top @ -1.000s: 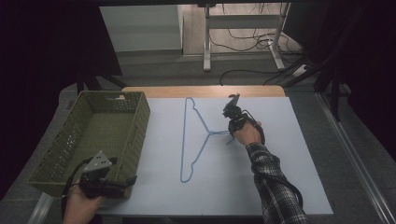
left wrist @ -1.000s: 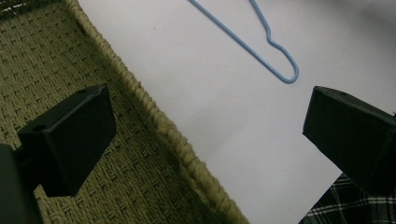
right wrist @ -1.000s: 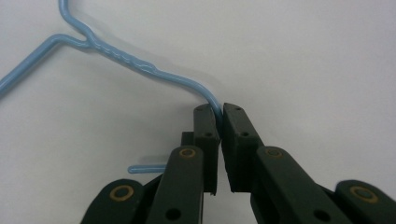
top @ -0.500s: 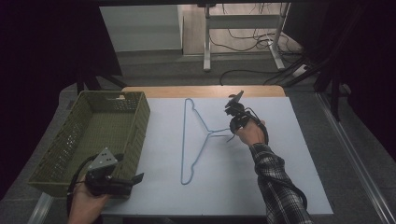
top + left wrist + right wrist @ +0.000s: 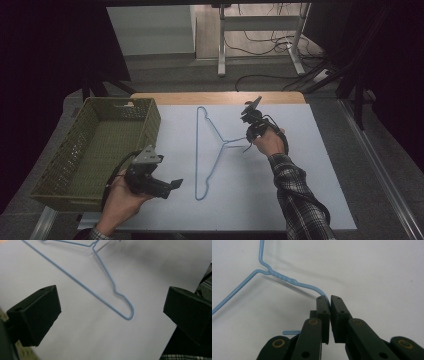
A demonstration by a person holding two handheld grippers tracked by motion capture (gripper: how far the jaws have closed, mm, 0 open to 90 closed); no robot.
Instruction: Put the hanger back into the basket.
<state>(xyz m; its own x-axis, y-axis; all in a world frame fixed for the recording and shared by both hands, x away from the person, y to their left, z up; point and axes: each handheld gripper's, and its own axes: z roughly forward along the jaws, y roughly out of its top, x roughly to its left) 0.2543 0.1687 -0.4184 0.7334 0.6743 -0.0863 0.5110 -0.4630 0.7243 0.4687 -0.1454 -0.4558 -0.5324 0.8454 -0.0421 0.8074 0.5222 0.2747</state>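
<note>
White sheeting covers the table (image 5: 300, 200), with a strip of bare wood along its far edge and dark floor, cables and a metal stand beyond. On the sheet lies a blue wire hanger (image 5: 202, 150), its long straight bar running away from the person and its hook end turned toward the right.

Right tool (image 5: 248, 142) is clenched on the hanger's hook: in the right gripper view the two black jaws stand pressed together with the curved blue wire (image 5: 287, 280) running in between them, just past the twisted neck, and the wire's free end pokes out to the left lower down. The hand in a plaid sleeve (image 5: 300, 200) holds this tool near the middle of the table.

Left tool (image 5: 172, 186) is released, its jaws wide apart with nothing between them. It hovers low over the sheet near the front edge, just left of the hanger's near corner, which the left gripper view shows between the spread jaws but farther off (image 5: 125, 312).

A green slatted basket (image 5: 65, 155) sits at the table's left, beside the left hand (image 5: 120, 197).
</note>
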